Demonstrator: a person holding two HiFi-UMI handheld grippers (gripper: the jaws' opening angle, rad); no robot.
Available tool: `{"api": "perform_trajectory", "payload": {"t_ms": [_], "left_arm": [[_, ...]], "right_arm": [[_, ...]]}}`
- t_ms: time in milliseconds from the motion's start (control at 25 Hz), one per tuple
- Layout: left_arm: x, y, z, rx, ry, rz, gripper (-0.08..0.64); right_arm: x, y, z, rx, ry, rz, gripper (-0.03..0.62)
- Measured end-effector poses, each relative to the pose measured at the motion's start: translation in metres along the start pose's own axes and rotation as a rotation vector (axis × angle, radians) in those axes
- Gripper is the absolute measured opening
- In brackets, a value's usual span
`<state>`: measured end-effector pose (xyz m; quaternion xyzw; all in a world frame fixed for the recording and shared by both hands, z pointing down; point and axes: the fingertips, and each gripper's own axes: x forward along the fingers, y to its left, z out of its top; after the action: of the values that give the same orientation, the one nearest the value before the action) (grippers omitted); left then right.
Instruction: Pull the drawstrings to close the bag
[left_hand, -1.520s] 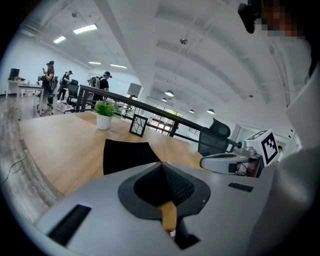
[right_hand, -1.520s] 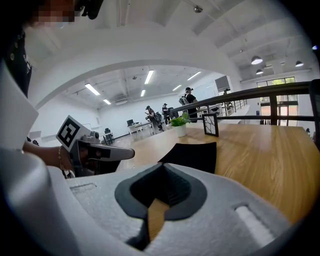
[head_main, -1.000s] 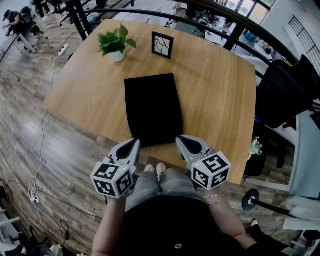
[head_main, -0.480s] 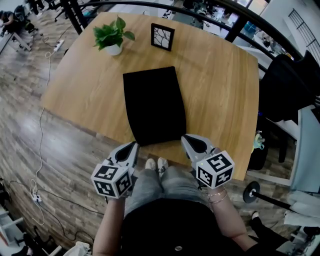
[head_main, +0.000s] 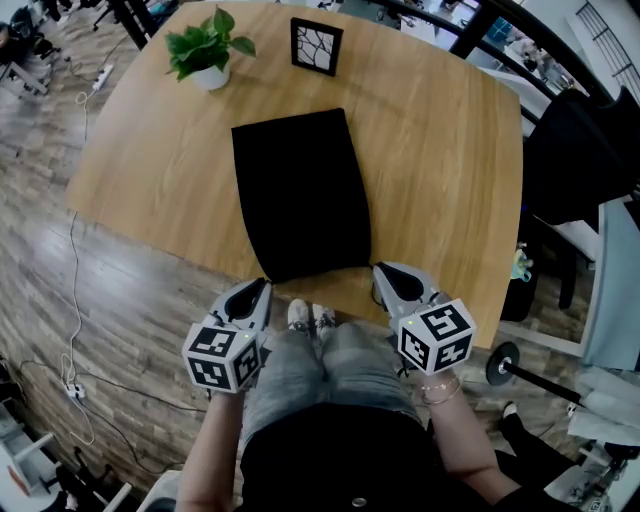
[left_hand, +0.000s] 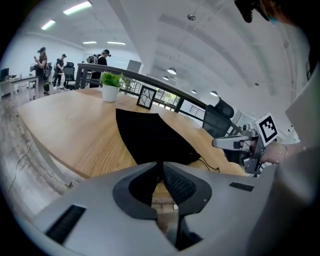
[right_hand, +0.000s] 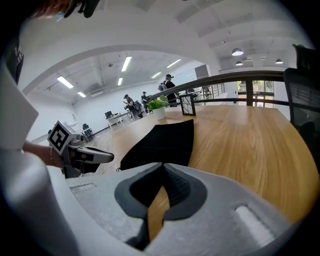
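A flat black drawstring bag (head_main: 300, 195) lies lengthwise on the wooden table (head_main: 440, 180), its near end at the table's near edge. A thin black drawstring (left_hand: 212, 165) trails from that end's right corner. My left gripper (head_main: 262, 288) is shut and empty, its tips just off the bag's near left corner. My right gripper (head_main: 385, 272) is also shut and empty, just off the near right corner. In the left gripper view the bag (left_hand: 150, 137) lies beyond the closed jaws, with the right gripper (left_hand: 235, 142) to its right. The right gripper view shows the bag (right_hand: 165, 142) and the left gripper (right_hand: 95, 156).
A potted plant (head_main: 203, 52) and a small picture frame (head_main: 315, 46) stand at the table's far side. A black chair (head_main: 575, 160) is at the right and a dumbbell (head_main: 500, 365) lies on the floor. The person's shoes (head_main: 310, 318) show under the table's edge. A cable (head_main: 75, 330) runs along the floor at the left.
Both grippers have sunk a little and tipped downward at the table's near edge, their tips now level with the bag's near end. The table sits higher in the head view. Both stay shut.
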<state>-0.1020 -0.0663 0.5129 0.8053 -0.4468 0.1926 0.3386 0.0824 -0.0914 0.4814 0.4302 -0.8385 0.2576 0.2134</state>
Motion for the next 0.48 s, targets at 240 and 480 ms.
{"api": "perform_trajectory", "payload": {"t_ms": [240,480], "left_arm": [[0.011,0.008,-0.016,0.049,0.074,0.007,0.121],[0.025,0.011,-0.029,0.163,0.152,0.002,0.124]], "right_arm": [[0.005,-0.005,-0.027,0.026,0.069,-0.003,0.095],[0.012,-0.02,-0.047,-0.025,0.124,-0.072,0.105]]}}
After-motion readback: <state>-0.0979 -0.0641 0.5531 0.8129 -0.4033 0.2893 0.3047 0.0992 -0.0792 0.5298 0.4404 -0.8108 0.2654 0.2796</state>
